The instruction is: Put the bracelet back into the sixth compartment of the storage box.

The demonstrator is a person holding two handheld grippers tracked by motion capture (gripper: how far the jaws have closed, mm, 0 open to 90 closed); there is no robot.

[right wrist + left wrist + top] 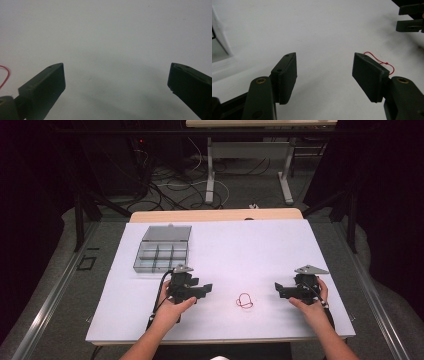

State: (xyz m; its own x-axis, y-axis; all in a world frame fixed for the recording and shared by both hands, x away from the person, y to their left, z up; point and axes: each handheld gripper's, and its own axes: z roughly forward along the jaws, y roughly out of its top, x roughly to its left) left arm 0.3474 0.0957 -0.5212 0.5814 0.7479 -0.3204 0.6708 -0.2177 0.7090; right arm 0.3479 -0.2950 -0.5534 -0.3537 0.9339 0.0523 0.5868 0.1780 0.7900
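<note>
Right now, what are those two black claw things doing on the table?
A person holds a gripper in each hand over a white table. The left gripper and the right gripper point at each other, both open and holding nothing. A red band lies on the table between them, untouched. In the left gripper view it lies just behind one of that gripper's fingers. A clear box with its lid open sits farther back on the left.

Bare white table [250, 250] between both grippers — just a red rubber band [244, 301] there.
</note>
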